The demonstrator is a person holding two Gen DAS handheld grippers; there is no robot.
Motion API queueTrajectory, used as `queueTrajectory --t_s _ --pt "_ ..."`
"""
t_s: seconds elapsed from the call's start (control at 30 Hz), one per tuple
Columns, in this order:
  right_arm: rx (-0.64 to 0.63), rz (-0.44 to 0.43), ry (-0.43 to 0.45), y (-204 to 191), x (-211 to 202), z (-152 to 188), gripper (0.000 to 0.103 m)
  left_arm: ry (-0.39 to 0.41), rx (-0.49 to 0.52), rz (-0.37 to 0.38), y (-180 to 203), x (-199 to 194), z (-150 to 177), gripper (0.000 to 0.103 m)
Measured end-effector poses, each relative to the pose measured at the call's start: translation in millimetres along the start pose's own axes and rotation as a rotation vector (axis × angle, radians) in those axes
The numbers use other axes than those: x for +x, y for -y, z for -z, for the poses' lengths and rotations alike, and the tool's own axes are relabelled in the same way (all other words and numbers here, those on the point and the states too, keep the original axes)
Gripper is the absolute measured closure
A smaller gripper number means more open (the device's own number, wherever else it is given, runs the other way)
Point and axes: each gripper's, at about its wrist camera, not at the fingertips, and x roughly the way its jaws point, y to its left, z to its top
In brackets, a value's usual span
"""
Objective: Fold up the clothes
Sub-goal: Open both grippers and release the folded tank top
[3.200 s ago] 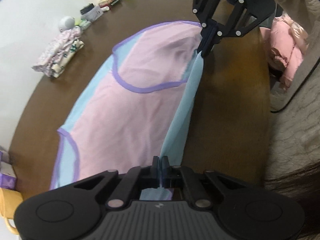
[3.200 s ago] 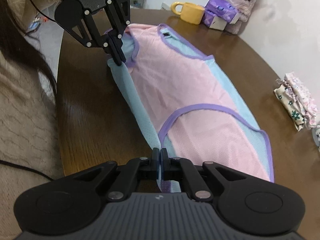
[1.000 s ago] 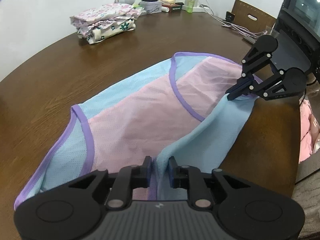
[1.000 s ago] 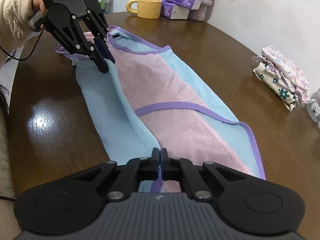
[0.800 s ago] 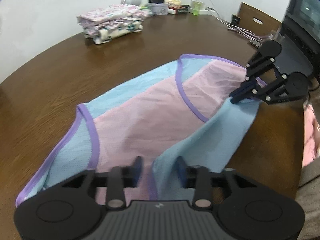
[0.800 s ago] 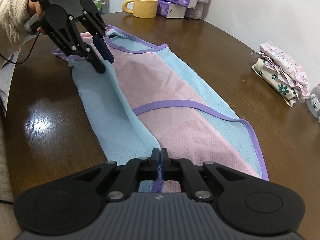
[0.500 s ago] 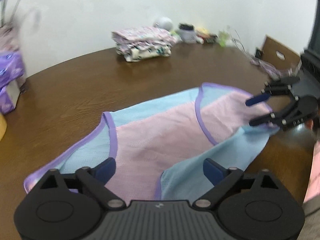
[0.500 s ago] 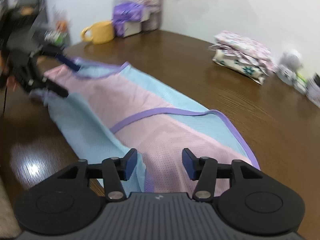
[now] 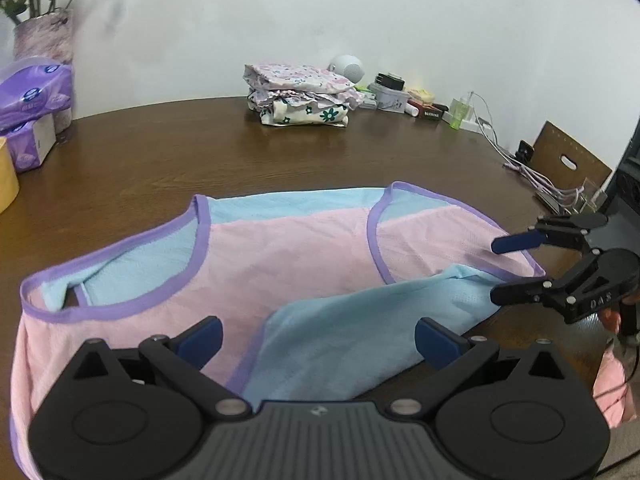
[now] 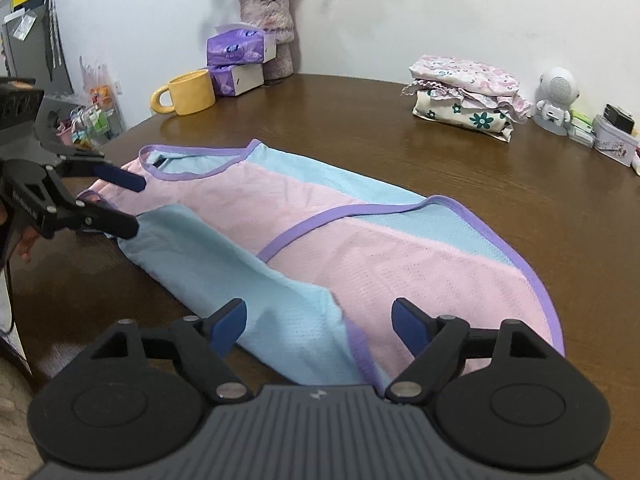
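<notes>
1. A pink and light-blue vest [image 9: 288, 248] with purple trim lies flat on the brown table [image 9: 160, 152], spread sideways across its near part. Its near blue side panel [image 10: 224, 272] is folded over onto the pink middle.
2. The left hand-held gripper [image 9: 318, 338] hangs over the near edge of the vest, jaws spread wide and opening; the folded blue panel lies below the gap, and neither pad presses on it.
3. The right hand-held gripper [image 10: 320, 320] stands over the other end of the same fold, jaws apart and opening, with cloth under the gap and nothing clamped.
4. In each wrist view the other gripper shows at the far end of the fold, its blue pads parted just above the cloth.
5. Farther back on the table sits a folded stack of floral clothes [image 9: 300, 94], well apart from the vest.
6. Near the wall stand a yellow mug [image 10: 188, 92], purple tissue packs [image 10: 236, 54] and a vase of flowers [image 10: 268, 20].
7. A small white speaker-like figure [image 10: 556, 98] and small boxes sit beside the floral stack.
</notes>
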Motion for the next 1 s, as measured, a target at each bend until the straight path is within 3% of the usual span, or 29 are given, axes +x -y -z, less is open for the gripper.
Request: queueTrajectory --t_s 0.27,0.57,0.73,1.0 --pt "0.078 0.017 0.056 -12 -9 17 0.022 0.047 -0.089 -0.026 9 -3 16 0.001" --pt "0.08 0.026 0.09 -32 -14 26 0.022 0.057 -0.069 -0.022 25 -13 22 0.01" --pt "0.052 0.033 0.089 -38 -16 25 0.022 0.072 -0.057 -0.04 28 -21 23 0.01" --pt "0.064 0.028 0.095 -40 -17 27 0.022 0.086 -0.099 -0.006 27 -21 26 0.01"
